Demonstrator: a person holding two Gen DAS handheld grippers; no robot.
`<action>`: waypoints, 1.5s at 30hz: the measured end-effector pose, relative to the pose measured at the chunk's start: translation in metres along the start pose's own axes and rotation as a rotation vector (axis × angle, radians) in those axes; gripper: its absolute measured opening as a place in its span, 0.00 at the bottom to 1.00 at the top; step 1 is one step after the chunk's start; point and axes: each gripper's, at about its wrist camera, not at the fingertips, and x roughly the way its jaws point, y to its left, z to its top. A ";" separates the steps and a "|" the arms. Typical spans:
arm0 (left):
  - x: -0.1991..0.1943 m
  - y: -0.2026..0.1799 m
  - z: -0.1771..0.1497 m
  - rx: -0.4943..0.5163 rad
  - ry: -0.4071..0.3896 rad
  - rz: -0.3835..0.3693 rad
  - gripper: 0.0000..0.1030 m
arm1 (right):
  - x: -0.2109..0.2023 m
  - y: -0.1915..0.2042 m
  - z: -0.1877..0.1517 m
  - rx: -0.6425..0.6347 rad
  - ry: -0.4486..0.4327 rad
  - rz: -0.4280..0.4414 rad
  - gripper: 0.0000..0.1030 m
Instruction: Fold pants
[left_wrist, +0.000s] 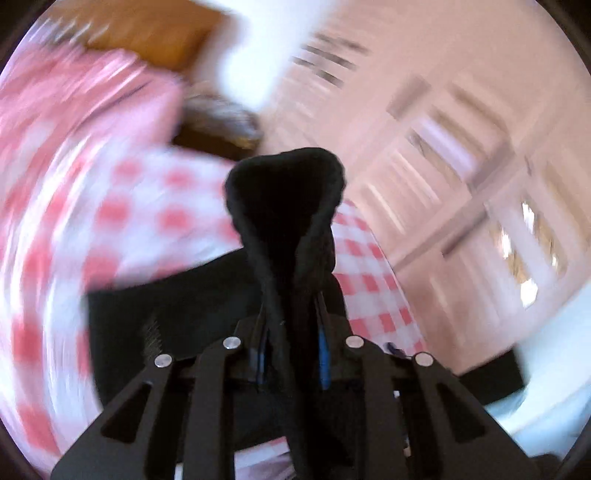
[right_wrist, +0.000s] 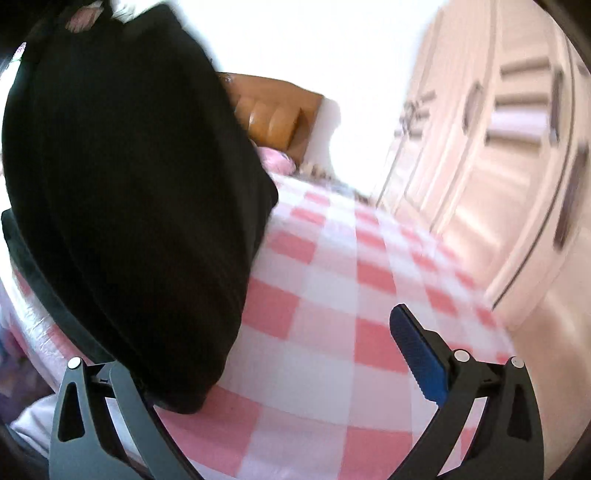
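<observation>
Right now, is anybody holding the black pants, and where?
Yes. The left gripper pinches a bunched fold of the black pants between its fingers. The right gripper is open, holding nothing; the pants hang beside it.

Pants (right_wrist: 122, 177): black matt cloth, fine ribbed weave. Bed (right_wrist: 317, 295) cover: smooth pink-white checked cloth. Headboard (right_wrist: 273, 114): glossy orange wood. Right claw (right_wrist: 258, 365): matt black plastic; blue ribbed pad (right_wrist: 419, 358).

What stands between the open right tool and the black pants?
Nothing visible does. The right tool is open above the checked sheet, and the pants hang right beside its left finger. The left tool grips them.
</observation>
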 end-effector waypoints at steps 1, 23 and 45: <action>-0.003 0.039 -0.017 -0.072 -0.017 0.001 0.19 | 0.002 0.012 0.003 -0.052 -0.001 -0.009 0.95; -0.015 0.150 -0.083 -0.291 -0.194 -0.038 0.90 | -0.008 0.023 -0.010 -0.159 0.032 0.128 0.95; 0.037 0.110 -0.044 -0.073 -0.010 0.117 0.31 | -0.003 0.009 0.044 0.063 -0.128 0.432 0.95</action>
